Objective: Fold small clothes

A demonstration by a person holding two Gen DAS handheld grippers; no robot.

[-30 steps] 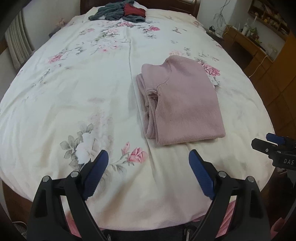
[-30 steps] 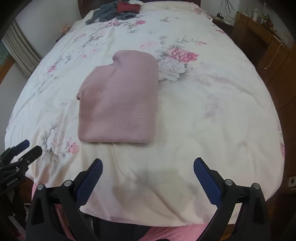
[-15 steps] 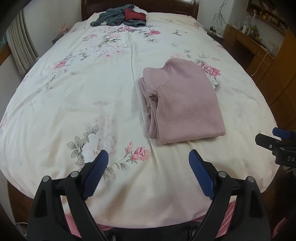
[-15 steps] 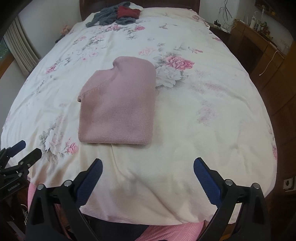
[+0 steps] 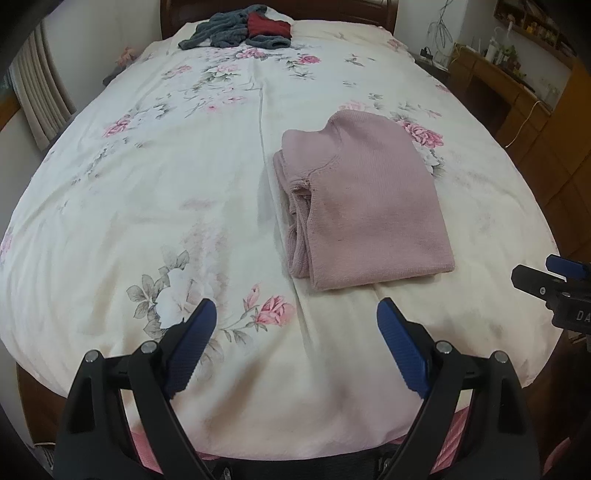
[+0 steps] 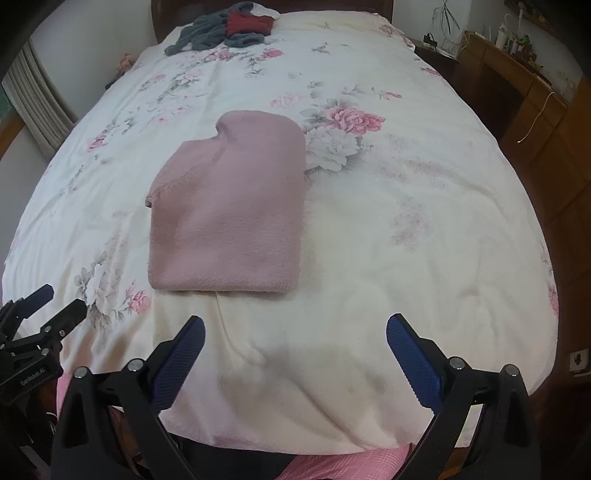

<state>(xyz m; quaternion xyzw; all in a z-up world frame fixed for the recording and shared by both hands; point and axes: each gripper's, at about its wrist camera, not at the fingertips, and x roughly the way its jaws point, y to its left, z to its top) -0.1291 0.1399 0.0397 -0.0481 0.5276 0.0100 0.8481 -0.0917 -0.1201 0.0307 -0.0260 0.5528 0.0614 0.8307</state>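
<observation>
Left wrist view: the left gripper (image 5: 293, 328) occupies the bottom of the frame, its blue pads (image 5: 192, 339) spread wide and holding nothing, above the near edge of a floral quilt (image 5: 147, 206). A pink sweater (image 5: 369, 206), folded into a compact rectangle, lies flat on the quilt right of centre, its stacked layers showing along its left edge. The tip of the right gripper (image 5: 554, 286) enters at the right edge of the frame, well apart from the sweater (from this view alone its state cannot be told). A pile of grey and red clothes (image 5: 240, 31) sits at top centre, near the headboard. A wooden desk (image 5: 498, 85) stands at upper right; a curtain (image 5: 40, 99) hangs at upper left. Right wrist view: the right gripper (image 6: 295, 350) fills the bottom of the frame, released, jaws wide apart and empty over the quilt (image 6: 406, 221). The sweater (image 6: 229, 218) lies left of centre, its near folded edge just above the gripper's left pad in the frame, not touching it. The left gripper (image 6: 55, 306) shows at lower left, parted. The pile (image 6: 225, 27) lies at top centre, the desk (image 6: 517, 77) at upper right.
</observation>
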